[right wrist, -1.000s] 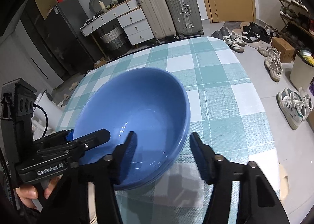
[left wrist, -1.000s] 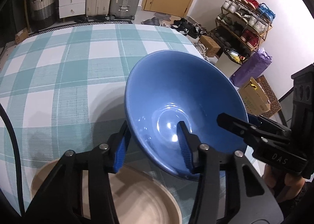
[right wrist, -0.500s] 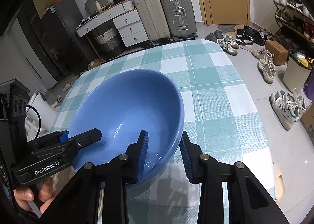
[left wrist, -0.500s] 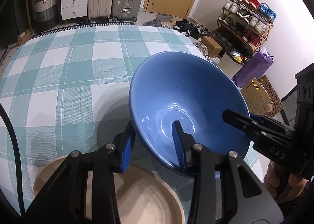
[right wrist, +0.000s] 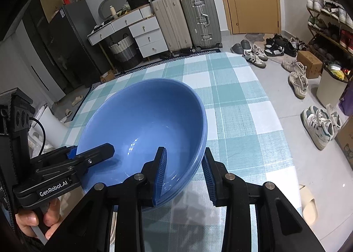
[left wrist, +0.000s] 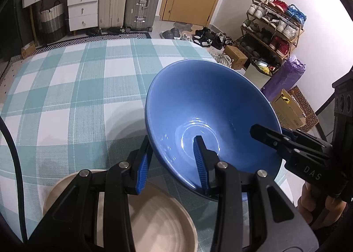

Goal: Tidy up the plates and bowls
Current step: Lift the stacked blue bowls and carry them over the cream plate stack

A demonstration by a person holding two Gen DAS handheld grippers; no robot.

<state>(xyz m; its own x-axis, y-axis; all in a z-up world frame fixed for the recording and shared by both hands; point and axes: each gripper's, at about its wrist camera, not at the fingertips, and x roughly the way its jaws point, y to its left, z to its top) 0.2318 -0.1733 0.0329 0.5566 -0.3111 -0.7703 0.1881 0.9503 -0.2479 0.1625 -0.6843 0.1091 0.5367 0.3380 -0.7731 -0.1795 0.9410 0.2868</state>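
On my left, the round beige ceramic plate (left wrist: 154,219) sat on the teal-and-white checked tablecloth (left wrist: 66,97), right under my left tongs (left wrist: 174,161). Those left tongs were clamped on the near-left wall of the big glossy blue ceramic bowl (left wrist: 209,108), one blue pad outside, one inside. The bowl hung tilted, its mouth tipped away from me and its left rim high, and I could not tell whether its base was quite clear of the cloth. That was the relation that counted: the plate lay below and to the left of the bowl, nearer my left hand than my right, so I judged the bowl had to travel left and down to land in it.

Over to the right, my right tongs (right wrist: 184,172) bit the opposite rim of the same bowl (right wrist: 143,124), pads pinched across the wall. From the right camera there looked to be a second rim line just under the first, maybe two bowls nested; I couldn't be sure. Both tools pointed steeply down and forward, my left hand (right wrist: 33,221) wrapped round its handle, my right hand (left wrist: 317,205) low at the table's edge.
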